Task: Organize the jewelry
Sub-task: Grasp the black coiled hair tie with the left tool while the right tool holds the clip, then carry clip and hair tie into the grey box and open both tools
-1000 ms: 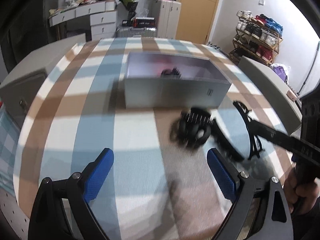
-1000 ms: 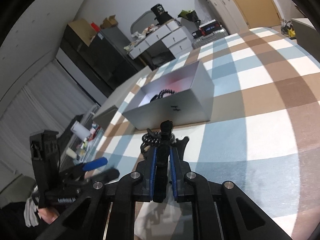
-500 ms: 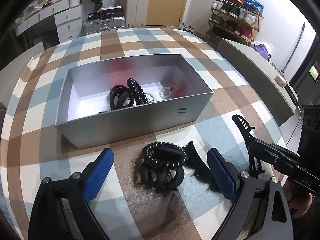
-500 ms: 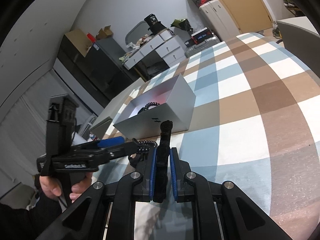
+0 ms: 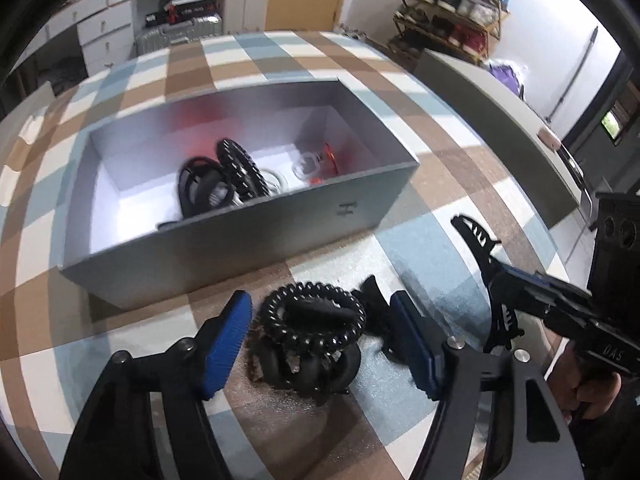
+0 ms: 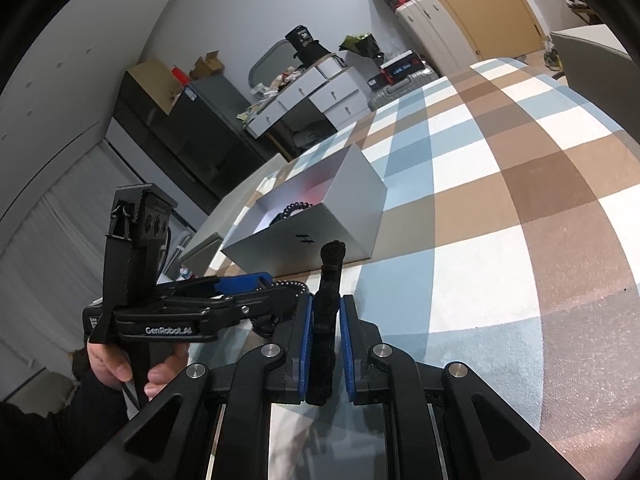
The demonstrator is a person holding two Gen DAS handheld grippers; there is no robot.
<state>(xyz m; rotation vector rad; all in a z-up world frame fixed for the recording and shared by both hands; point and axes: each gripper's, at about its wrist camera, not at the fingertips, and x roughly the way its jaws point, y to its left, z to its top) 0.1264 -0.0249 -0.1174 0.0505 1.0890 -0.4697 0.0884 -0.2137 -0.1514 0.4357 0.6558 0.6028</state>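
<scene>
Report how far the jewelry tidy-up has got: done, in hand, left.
Done: several black hair ties and some small pieces already lie inside the silver box. In hand: the right gripper is shut on a black claw clip, and the left gripper is closing around the pile of black coil ties on the checked tablecloth, pads not yet pressing. Left: both loads, plus the dark clip beside the pile.

We cannot see the lower part of the black hair clip [image 6: 327, 320], buried between the right hand-held gripper's [image 6: 325, 344] blue pads. The grey box's [image 5: 280, 232] near wall hides part of the dark hair ties [image 5: 218, 184] inside. The clear item [image 5: 306, 166] beside them is too blurred to identify.
</scene>
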